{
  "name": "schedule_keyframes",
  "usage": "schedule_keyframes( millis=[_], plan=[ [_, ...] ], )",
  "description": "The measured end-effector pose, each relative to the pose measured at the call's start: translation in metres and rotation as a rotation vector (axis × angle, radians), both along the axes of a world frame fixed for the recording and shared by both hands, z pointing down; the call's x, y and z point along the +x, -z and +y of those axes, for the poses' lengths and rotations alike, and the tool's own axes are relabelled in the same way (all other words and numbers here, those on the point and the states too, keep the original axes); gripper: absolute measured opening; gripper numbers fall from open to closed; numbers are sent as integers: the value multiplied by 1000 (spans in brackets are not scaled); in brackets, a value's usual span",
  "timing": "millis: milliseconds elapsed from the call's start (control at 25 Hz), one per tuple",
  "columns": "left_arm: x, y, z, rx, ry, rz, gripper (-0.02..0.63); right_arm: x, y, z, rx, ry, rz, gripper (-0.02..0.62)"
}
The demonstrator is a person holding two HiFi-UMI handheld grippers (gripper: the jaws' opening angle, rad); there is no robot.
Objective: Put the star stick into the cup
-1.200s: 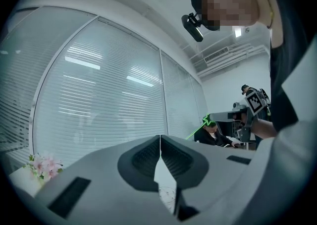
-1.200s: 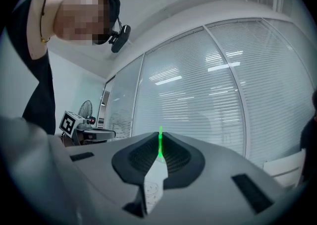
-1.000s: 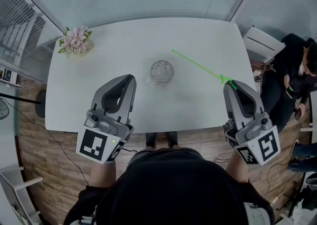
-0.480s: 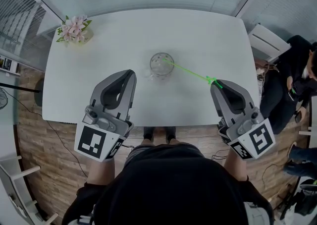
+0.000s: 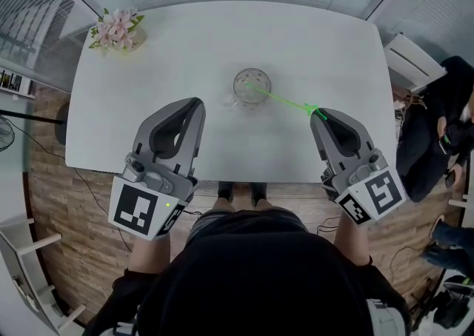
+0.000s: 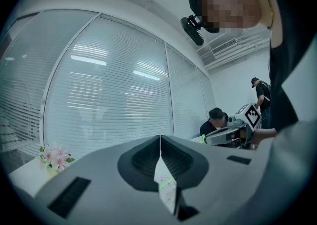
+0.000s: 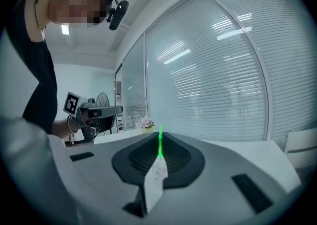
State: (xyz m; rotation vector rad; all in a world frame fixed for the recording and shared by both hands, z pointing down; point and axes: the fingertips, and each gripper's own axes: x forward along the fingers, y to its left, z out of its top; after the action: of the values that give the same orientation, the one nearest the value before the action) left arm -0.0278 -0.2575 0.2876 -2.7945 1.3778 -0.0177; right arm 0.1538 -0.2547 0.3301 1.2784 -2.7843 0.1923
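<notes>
My right gripper (image 5: 319, 114), at the right of the head view, has its jaws closed on the starred end of the green star stick (image 5: 283, 100). The right gripper view shows the stick (image 7: 160, 142) pinched at the very tips and running straight out ahead. From those tips the stick slants up and left across the white table (image 5: 185, 46) to the clear glass cup (image 5: 260, 75) at the table's centre. Seen from above, its far end lies inside the circle of the cup's rim; I cannot tell how deep it reaches. My left gripper (image 5: 198, 106) hangs over the table's near edge at lower left of the cup, apart from it, jaws together on nothing. A small pot of pink flowers (image 5: 117, 29) sits at the table's upper left corner.
</notes>
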Motion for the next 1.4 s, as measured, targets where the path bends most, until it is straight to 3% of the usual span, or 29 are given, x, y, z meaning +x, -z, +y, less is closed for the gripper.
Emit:
schedule_keyframes(
  millis=[600,1400],
  plan=[
    [-22,-6,2,-14,38,-12,18,-6,-47,-24,-82,-62,-5,23],
    [-38,-4,1,-19,77,-15,18,-13,-50,-34,-88,-76,-5,23]
  ],
)
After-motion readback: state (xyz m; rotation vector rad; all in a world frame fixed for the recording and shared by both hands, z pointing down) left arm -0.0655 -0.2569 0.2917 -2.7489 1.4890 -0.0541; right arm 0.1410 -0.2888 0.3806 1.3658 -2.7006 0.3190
